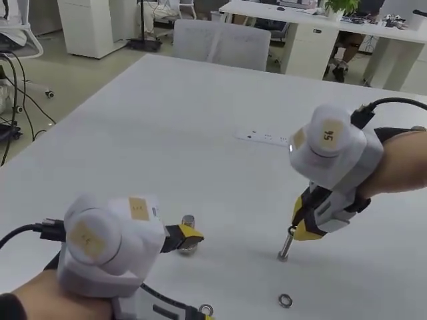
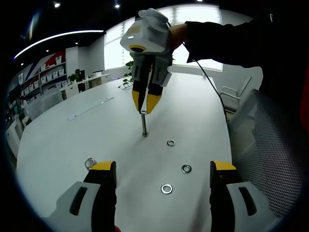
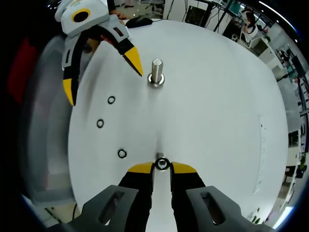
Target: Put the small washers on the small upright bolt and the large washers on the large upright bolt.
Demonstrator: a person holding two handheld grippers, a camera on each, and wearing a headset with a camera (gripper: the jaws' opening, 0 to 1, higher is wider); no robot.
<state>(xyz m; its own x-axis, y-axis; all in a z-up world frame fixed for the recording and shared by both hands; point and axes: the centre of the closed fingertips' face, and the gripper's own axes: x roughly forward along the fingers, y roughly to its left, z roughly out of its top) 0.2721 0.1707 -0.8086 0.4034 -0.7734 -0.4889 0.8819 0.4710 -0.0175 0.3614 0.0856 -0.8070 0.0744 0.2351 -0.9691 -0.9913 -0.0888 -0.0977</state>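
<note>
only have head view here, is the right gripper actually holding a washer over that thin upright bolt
observer: yes. In the right gripper view the right gripper pinches a small silver ring washer at the top of the thin upright steel bolt.
operator: left one open or shut
observer: open. In the left gripper view the left gripper has its jaws wide apart, empty.
operator: how many loose ones
observer: three loose silver washers lie flat on the white table.

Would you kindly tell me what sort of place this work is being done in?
Most likely an open-plan office or lab: a large white table, white desks behind it, a mesh office chair and a potted plant.
</note>
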